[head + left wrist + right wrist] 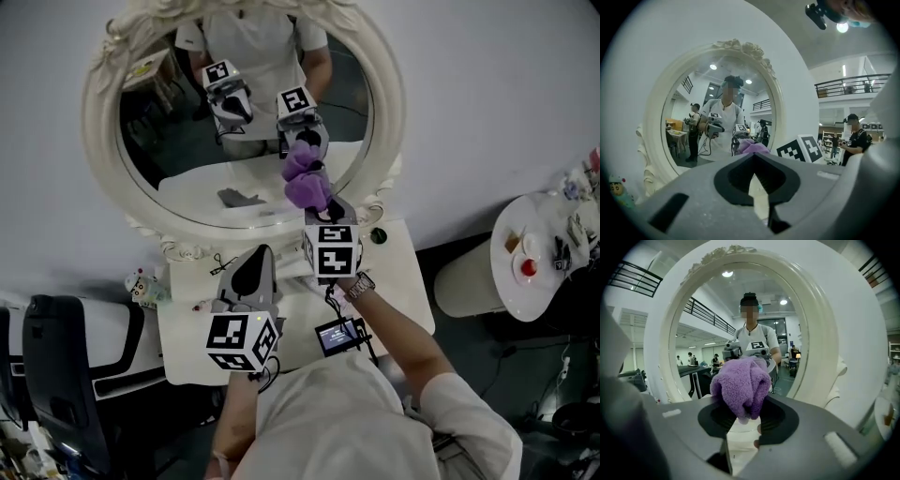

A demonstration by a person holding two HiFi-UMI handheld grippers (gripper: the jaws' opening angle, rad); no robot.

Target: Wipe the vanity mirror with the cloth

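Right tongs: we hold them clenched on the purple cloth, which bulges out past the tips, just above centre frame.
Cloth: we see it against the lower right of the glass, meeting its own reflection.
Left tongs: we find the tips together on nothing, low and left of centre, over the white table.
Mirror: oval, with an ornate cream frame, filling the upper left.
Around: a toy figure sits at the table's left edge, and a round side table at far right.
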